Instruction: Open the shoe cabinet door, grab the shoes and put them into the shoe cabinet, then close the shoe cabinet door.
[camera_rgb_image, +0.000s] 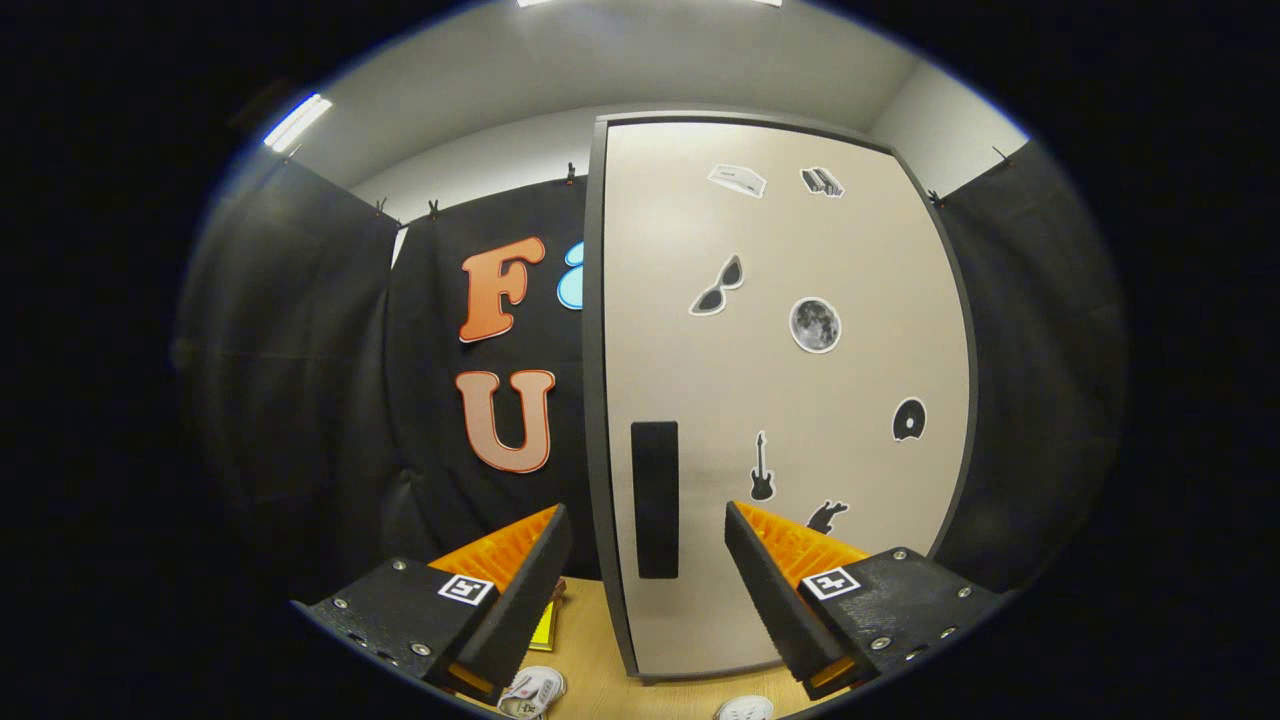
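The shoe cabinet stands just ahead of me on a wooden table, its pale door shut inside a dark grey frame. Small black stickers dot the door. A tall black handle sits near the door's left edge. My gripper is open, and the handle lines up with the gap between my fingers, a little beyond the tips. Nothing is held. A white shoe peeks out on the table below my left finger, mostly hidden by it.
The wooden table carries a yellow item beside the left finger and a round white thing at the cabinet's foot. Black cloth walls close in behind and on both sides.
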